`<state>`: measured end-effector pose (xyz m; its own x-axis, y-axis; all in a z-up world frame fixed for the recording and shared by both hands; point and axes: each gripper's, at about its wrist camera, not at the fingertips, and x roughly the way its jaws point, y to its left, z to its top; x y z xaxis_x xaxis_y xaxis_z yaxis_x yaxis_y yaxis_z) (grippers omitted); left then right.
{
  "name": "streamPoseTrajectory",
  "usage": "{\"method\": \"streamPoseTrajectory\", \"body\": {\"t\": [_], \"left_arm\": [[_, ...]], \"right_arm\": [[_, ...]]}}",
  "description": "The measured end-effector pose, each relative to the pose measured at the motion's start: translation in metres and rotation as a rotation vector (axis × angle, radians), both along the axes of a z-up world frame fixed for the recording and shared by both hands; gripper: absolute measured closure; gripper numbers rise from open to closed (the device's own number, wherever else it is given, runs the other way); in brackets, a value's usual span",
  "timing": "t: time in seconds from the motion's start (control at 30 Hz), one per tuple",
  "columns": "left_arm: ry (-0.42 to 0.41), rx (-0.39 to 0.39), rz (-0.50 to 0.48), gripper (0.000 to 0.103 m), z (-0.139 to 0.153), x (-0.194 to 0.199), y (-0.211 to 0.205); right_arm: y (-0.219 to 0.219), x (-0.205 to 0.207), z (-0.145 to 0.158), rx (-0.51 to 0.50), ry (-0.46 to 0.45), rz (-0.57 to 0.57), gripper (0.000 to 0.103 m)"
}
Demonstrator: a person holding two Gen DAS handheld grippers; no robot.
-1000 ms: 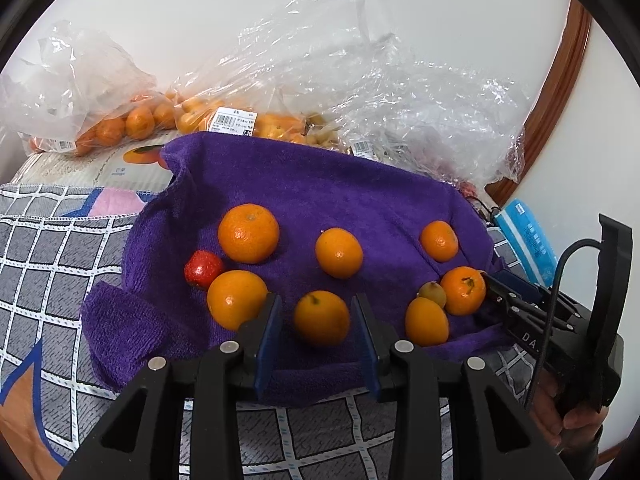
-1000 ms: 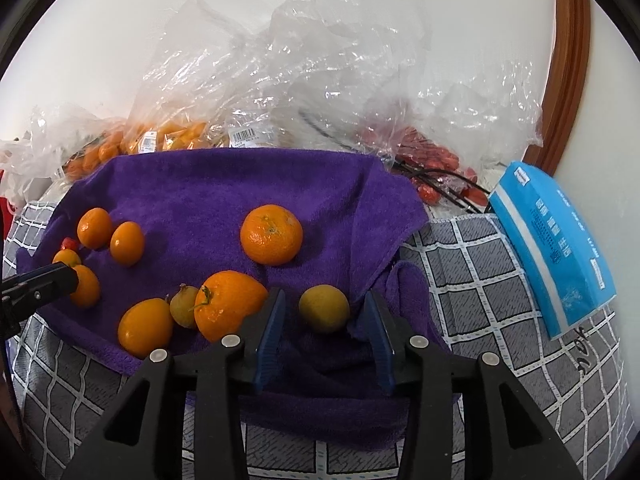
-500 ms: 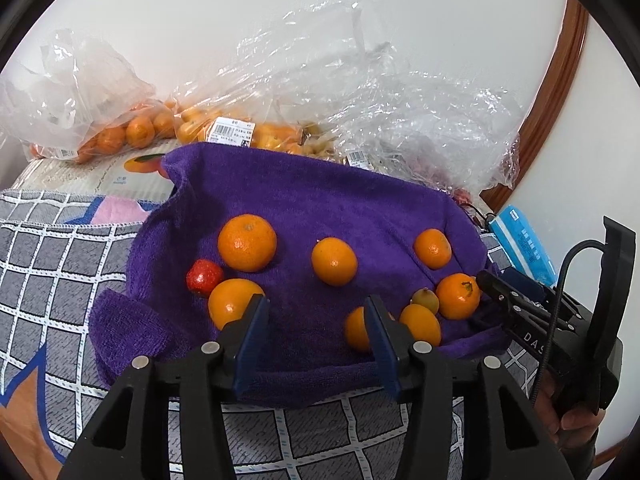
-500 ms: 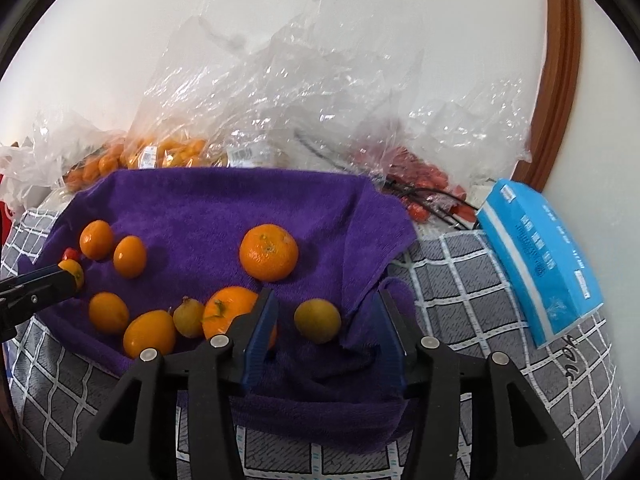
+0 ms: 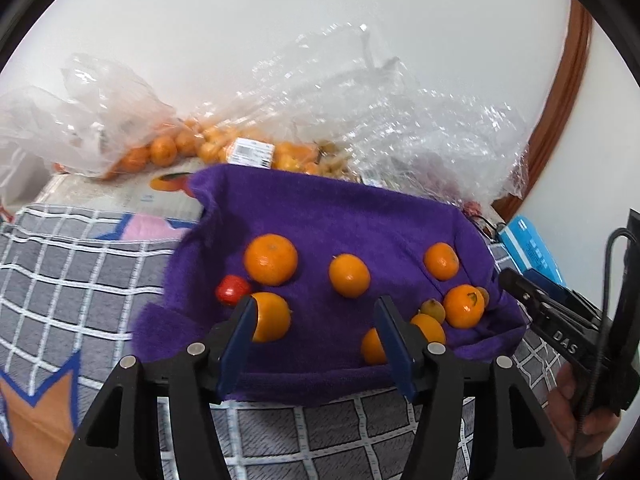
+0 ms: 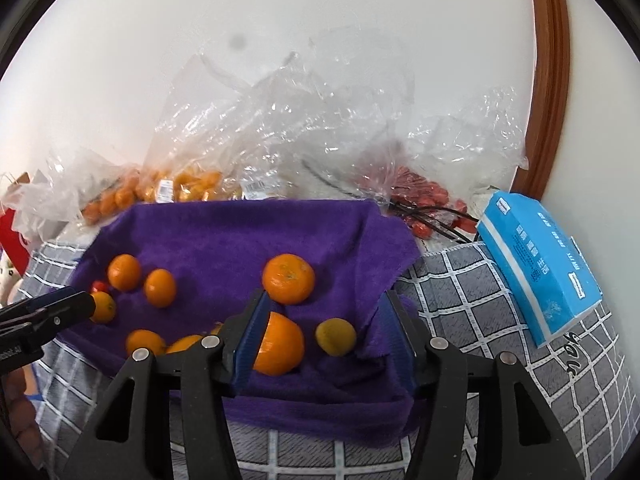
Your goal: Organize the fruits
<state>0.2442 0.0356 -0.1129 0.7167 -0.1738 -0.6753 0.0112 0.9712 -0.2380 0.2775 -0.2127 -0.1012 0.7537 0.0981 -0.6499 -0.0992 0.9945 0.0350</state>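
Observation:
A purple towel carries several oranges, among them a large one, plus a small red fruit. My left gripper hovers at the towel's near edge. Its jaws are opening with only towel between them, and an orange peeks from behind its right finger. My right gripper is also opening. A yellow-green fruit lies loose on the towel between its fingers, touching neither pad, and an orange sits behind its left finger. Each gripper's tip shows in the other's view: the right gripper, the left gripper.
Crumpled clear plastic bags line the wall, some holding oranges, one holding red fruit. A blue tissue box lies right of the towel on the grey chequered cloth. A wooden frame rises at the right.
Both grippers' jaws have spread wider and drawn back a little. The orange between my left fingers rolled right toward the group. The yellow-green fruit stays on the towel.

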Motion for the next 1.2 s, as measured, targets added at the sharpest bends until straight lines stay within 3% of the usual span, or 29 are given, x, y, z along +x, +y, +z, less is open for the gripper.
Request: {"method": "streamPoseTrajectory", "body": {"t": [0.2,0.33,0.57,0.73,0.83,1.2], "left_arm": [[0.021,0.037,0.029,0.036,0.024,-0.025,0.007],[0.018,0.09,0.038,0.035,0.036,-0.05,0.002],[-0.047,0.138,0.07,0.015,0.066,-0.113,-0.005],[-0.083,0.164,0.066,0.011,0.08,-0.149,-0.012],[-0.095,0.189,0.058,0.01,0.086,-0.17,-0.016],[-0.118,0.204,0.049,0.01,0.101,-0.227,-0.022]], "right_arm": [[-0.001,-0.032,0.027,0.038,0.02,-0.007,0.04],[0.0,-0.061,0.039,0.061,0.036,-0.034,0.04],[0.007,-0.124,0.065,0.06,0.046,-0.048,0.04],[0.016,-0.171,0.08,0.01,-0.017,-0.04,0.013],[0.018,-0.195,0.088,0.022,-0.034,-0.043,0.006],[0.003,-0.256,0.112,0.051,-0.076,-0.062,0.0]]}}
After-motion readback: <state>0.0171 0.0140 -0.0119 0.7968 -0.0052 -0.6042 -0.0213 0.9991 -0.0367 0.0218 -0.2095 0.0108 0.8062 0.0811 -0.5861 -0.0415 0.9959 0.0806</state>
